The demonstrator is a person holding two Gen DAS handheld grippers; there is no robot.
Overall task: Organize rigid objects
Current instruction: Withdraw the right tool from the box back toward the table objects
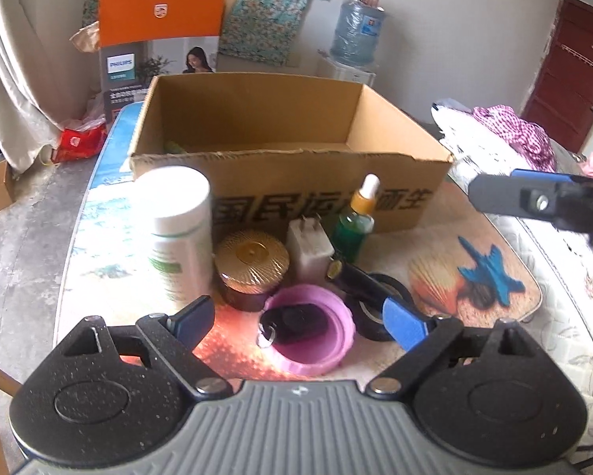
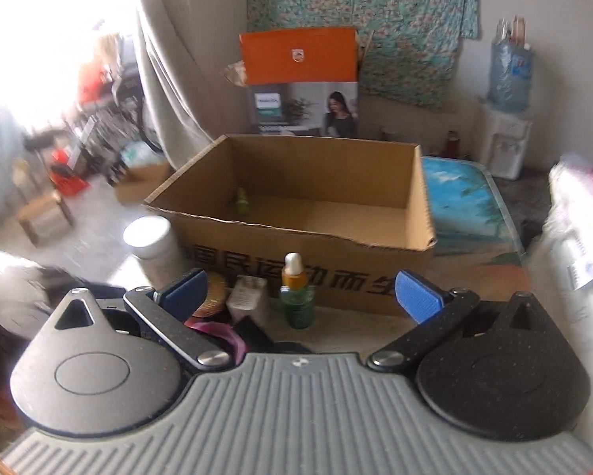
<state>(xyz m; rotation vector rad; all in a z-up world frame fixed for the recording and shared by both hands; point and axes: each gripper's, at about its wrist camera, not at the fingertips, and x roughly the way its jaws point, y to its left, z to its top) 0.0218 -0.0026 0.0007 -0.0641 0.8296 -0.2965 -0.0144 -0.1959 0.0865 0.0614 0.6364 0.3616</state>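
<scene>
An open cardboard box (image 1: 328, 194) (image 2: 336, 273) stands on the table with a small green item (image 2: 242, 201) on its floor. In front of it stand a white bottle (image 1: 179, 233), a gold-lidded jar (image 1: 251, 265), a white plug adapter (image 1: 310, 251), a green dropper bottle (image 1: 354, 225) (image 2: 296, 297), a black tape roll (image 1: 375, 308) and a pink cap (image 1: 310, 332) holding a dark key fob. My left gripper (image 1: 300, 320) hangs open just above the pink cap. My right gripper (image 2: 302, 289) is open, its jaws either side of the dropper bottle without touching; one of its fingers (image 1: 510, 194) shows at the right of the left wrist view.
The table (image 1: 474, 277) has a beach-print top. A bed with pink checked cloth (image 1: 514, 130) lies to the right. An orange printed carton (image 1: 160, 35) stands behind the box, a water dispenser (image 1: 356, 39) by the wall, and clutter and small boxes on the floor at the left.
</scene>
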